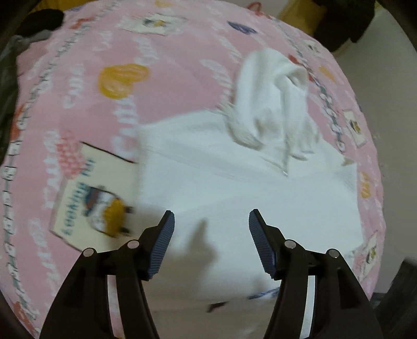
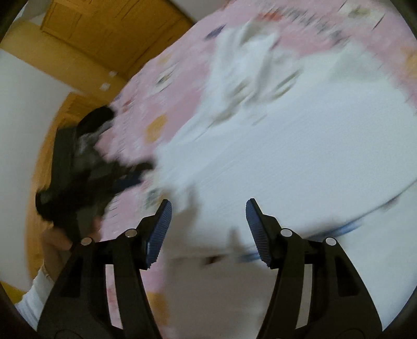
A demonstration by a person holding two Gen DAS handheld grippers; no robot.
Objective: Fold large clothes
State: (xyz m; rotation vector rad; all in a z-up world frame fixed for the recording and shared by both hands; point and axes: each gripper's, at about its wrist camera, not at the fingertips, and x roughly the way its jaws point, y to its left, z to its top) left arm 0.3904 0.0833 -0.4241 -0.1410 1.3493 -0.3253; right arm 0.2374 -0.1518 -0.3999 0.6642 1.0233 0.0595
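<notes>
A large white garment (image 1: pixel 234 187) lies partly folded on a pink patterned bedsheet (image 1: pixel 86 109), with a bunched hood or sleeve part (image 1: pixel 271 104) at its far end. My left gripper (image 1: pixel 211 234) is open and empty, hovering over the garment's near part. In the right wrist view the same white garment (image 2: pixel 299 156) fills the middle and right, blurred by motion. My right gripper (image 2: pixel 208 226) is open and empty above the garment's near edge.
A pile of dark clothes (image 2: pixel 86 167) lies on the sheet's left edge in the right wrist view, and shows at the top left in the left wrist view (image 1: pixel 39 23). Wooden furniture (image 2: pixel 104 28) stands behind the bed. A white wall (image 1: pixel 385 86) is at the right.
</notes>
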